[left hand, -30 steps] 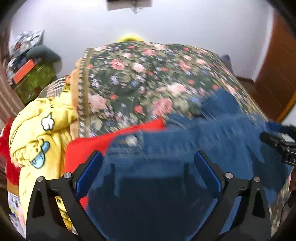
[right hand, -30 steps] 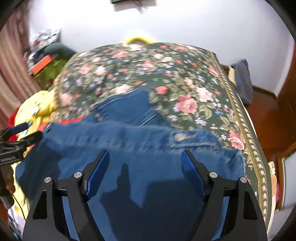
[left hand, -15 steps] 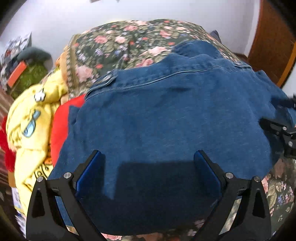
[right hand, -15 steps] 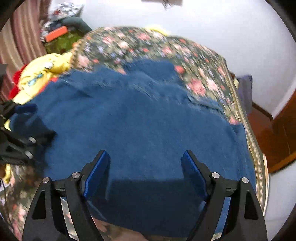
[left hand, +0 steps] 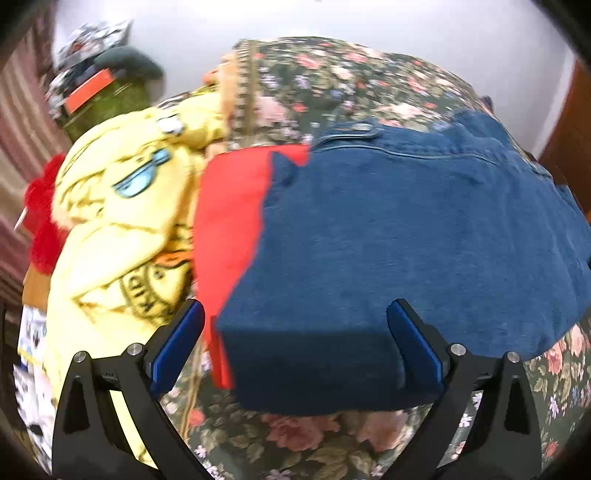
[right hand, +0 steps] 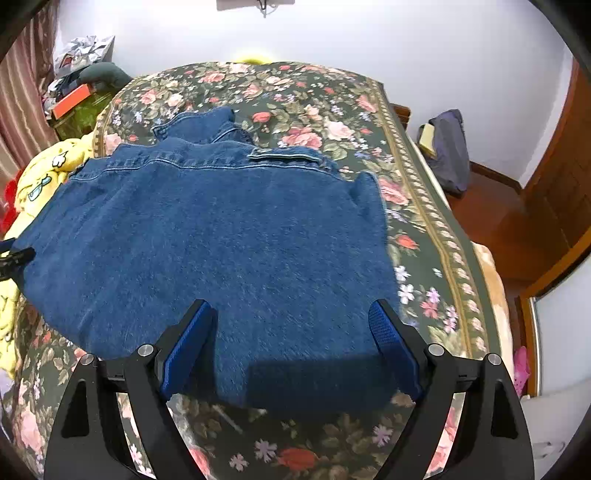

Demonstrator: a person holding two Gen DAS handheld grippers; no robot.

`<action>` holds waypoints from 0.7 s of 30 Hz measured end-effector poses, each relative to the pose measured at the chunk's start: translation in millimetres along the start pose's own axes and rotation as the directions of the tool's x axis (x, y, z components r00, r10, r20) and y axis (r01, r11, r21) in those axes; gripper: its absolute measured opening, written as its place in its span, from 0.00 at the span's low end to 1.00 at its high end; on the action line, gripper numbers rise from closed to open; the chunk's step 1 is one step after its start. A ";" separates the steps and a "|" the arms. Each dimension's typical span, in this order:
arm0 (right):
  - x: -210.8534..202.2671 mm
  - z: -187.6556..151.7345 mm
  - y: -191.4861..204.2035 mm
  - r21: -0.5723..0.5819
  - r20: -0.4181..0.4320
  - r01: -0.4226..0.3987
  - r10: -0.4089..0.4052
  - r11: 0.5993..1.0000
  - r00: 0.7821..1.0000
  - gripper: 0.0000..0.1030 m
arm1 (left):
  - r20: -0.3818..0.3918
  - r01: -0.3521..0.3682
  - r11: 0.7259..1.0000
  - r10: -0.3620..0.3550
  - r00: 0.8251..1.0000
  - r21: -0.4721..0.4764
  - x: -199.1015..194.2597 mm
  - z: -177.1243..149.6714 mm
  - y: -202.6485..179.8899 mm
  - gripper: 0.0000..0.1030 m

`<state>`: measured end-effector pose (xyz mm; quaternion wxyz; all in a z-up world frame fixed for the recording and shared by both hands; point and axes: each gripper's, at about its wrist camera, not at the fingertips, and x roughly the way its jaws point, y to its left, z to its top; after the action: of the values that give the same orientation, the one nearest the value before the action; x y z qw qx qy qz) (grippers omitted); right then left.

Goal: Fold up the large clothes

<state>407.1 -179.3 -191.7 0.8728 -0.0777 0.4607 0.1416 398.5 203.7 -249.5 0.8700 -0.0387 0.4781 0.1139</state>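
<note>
On floral bed (right hand: 424, 206) | denim jacket (right hand: 229, 236) lying spread | left gripper (left hand: 295, 343) released, right gripper (right hand: 291, 343) jaws opening, gripping nothing | advising: smoothing near hem before folding.

- My left wrist camera sits close above the near left of the bed (left hand: 369, 74), angled steeply down and looking far along its own fingers (left hand: 177, 343).
- My right wrist camera rides further right, same steep tilt, facing the far wall (right hand: 369, 33).
- Both views share the denim jacket (left hand: 406, 229) (right hand: 221, 236), the floral bedspread and the yellow garment (left hand: 122, 206) (right hand: 40, 173) at left.
</note>
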 end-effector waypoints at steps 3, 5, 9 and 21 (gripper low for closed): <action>-3.8 2.9 10.0 -0.039 -0.006 0.022 -0.022 0.999 1.000 0.83 | 0.006 -0.008 0.998 0.009 1.000 -0.057 -7.3 -4.2 14.0 0.97; -7.3 3.5 12.6 -0.047 -0.001 0.001 -0.001 0.999 1.000 0.83 | 0.023 -0.035 0.996 0.037 0.999 -0.082 -14.8 -5.5 20.6 0.97; -18.5 11.0 20.6 -0.022 0.029 -0.060 0.061 0.998 0.998 0.83 | 0.098 -0.111 0.982 0.127 0.987 -0.153 -42.9 -12.2 33.1 0.97; 19.9 12.7 72.8 -0.029 -0.053 -0.186 0.184 0.982 0.981 0.83 | 0.050 0.338 0.878 -0.341 0.939 -0.339 -28.0 -49.7 24.0 0.97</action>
<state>404.5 -103.5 -201.3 0.8425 -0.0527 0.4854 0.2278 337.5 213.7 -251.7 0.8536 -0.2732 0.4416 0.0409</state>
